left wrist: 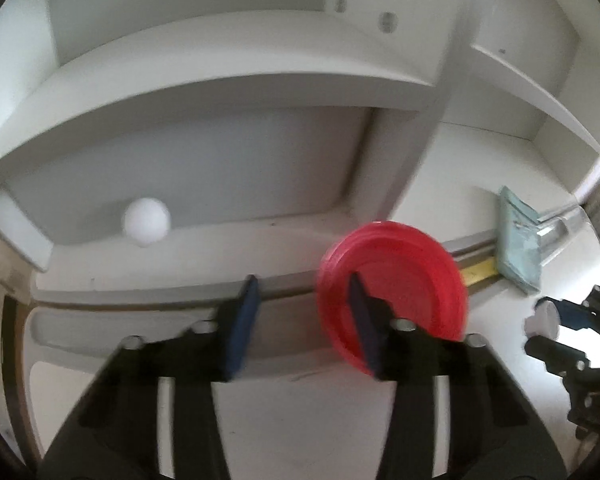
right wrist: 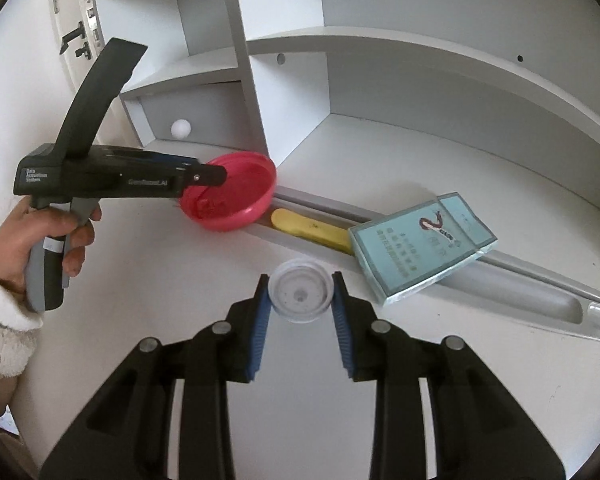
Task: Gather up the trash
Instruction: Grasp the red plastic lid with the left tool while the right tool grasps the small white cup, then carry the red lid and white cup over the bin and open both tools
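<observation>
Both hands are at the pick-up step of collecting trash. The right gripper (right wrist: pixel 300 294) pinches a small white ribbed plastic cap (right wrist: pixel 300 296) between its blue pads, just above the tabletop (right wrist: pixel 148 264). The left gripper (left wrist: pixel 304 316) stands with its jaws spread in its own blurred view, one finger inside the shallow red plastic lid (left wrist: pixel 396 292) tipped at the groove's edge. Next likely call: clamp that rim, lift both. A pale blue glossy carton (right wrist: pixel 420 248) and a white ball (right wrist: pixel 180 128) remain.
</observation>
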`<state>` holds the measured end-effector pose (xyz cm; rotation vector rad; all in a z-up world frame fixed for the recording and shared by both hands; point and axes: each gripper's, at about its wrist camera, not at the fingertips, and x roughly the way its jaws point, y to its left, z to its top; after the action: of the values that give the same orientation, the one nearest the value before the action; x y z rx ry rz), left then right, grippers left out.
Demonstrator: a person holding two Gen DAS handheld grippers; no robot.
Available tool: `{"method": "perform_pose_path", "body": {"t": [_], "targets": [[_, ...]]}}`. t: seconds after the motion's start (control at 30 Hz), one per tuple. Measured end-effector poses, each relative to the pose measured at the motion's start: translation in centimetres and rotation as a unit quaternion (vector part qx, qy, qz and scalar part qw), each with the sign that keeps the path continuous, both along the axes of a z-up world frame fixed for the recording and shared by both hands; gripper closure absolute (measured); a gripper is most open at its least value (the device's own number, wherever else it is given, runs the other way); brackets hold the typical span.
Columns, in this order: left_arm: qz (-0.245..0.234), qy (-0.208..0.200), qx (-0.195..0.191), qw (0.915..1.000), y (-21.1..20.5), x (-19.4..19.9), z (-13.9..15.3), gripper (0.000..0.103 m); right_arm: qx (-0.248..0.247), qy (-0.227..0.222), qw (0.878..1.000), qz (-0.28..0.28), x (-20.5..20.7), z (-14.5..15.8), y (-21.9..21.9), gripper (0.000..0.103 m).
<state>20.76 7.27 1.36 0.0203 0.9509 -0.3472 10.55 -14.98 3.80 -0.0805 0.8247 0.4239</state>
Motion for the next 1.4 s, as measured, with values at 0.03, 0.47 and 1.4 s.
{"method": "perform_pose_path", "body": {"t": [0.03, 0.47, 1.4], "targets": [[-0.004, 0.003, -0.01, 0.9999, -0.1, -0.1, 0.0, 0.1, 0.0, 0.001, 1.0, 0.002, -0.1, 0.0, -0.1, 0.073], [-0.02, -0.02, -0.008, 0.9996, -1.8, -3.8, 2.9, 0.1, -0.007, 0.022, 0.999, -0.041, -0.5, -0.1, -1.2, 0.073], [-0.509, -0.057, -0.004, 0.8588, -55.4, -37.6, 6.4, 0.1, 0.11, -0.008, 0.814, -0.57, -48.4, -2.7, -44.6, 0.073]]}}
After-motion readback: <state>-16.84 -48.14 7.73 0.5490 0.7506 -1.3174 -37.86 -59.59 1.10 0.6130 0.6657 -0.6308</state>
